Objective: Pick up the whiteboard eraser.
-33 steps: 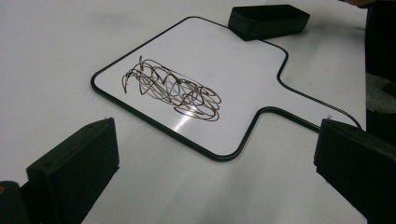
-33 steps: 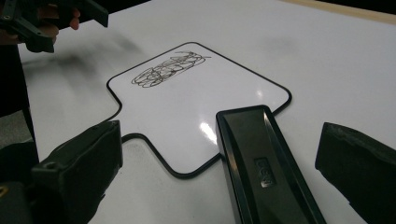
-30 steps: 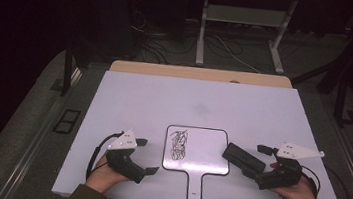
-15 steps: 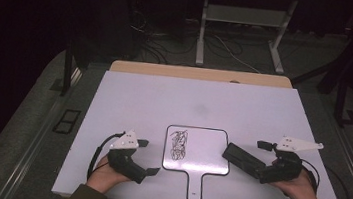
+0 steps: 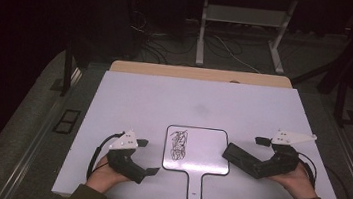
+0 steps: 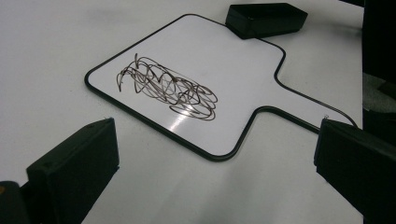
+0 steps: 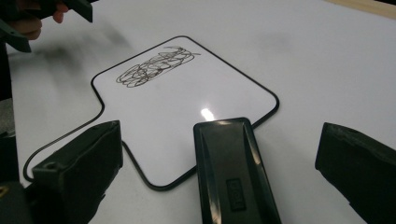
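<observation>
- While both my grippers rest low on the white bench (image 5: pixel 139 95), a small whiteboard (image 5: pixel 208 153) lies flat between them, near the bench's front edge.
- It is a white paddle shape with rounded corners, a thin black rim and a short handle (image 5: pixel 195 188) that points back toward me.
- A tangle of dark, looping scribble (image 5: pixel 178 145) covers the left part of its face; the rest of the face is bare and glossy, with a bright glare spot in the right gripper view.
- A black, oblong eraser (image 7: pixel 233 172) lies beside the board's right edge, its far end resting on the board's corner there.
- Its top is smooth, with a raised border and a small embossed mark that I cannot read.
- My right gripper (image 5: pixel 259 151) has its fingers (image 7: pixel 77 163) spread wide, one on each side of the eraser, and neither touches it.
- My left gripper (image 5: pixel 145 156) sits just left of the board, near the handle, with its fingers (image 6: pixel 74 163) also wide apart and nothing between them but bare bench and the board's near corner.
- From the left gripper view, the eraser (image 6: pixel 266 18) shows at the board's far corner.
</observation>
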### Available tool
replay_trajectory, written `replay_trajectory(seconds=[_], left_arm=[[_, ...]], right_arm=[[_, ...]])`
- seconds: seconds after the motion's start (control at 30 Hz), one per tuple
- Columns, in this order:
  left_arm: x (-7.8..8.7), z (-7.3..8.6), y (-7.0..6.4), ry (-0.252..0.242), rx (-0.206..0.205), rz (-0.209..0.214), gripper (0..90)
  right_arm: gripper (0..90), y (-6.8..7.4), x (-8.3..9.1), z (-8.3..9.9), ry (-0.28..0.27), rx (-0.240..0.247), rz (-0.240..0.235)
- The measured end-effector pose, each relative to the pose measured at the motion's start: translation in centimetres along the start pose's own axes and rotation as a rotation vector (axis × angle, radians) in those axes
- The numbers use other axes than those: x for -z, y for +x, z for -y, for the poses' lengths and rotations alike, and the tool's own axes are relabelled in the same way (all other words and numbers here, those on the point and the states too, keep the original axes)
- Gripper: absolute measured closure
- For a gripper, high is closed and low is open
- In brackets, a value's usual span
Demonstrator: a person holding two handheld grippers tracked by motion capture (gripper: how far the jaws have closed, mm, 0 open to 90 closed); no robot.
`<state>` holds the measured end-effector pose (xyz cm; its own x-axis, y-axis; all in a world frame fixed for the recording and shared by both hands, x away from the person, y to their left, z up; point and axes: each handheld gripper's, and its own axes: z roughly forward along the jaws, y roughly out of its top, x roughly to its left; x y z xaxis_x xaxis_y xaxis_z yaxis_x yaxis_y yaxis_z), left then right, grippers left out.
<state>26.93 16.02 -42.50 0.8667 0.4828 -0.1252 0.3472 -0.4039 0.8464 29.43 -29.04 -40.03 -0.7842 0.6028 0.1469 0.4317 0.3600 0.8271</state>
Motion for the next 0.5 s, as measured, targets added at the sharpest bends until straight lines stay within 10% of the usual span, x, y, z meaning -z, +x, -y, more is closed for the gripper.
replay_trajectory(seconds=[0.5], left_arm=[[0.1, -0.1, 0.0, -0.013, 0.005, -0.004, 0.0]], right_arm=[[0.0, -1.3, -1.4, -1.7, 0.025, 0.02, 0.002]])
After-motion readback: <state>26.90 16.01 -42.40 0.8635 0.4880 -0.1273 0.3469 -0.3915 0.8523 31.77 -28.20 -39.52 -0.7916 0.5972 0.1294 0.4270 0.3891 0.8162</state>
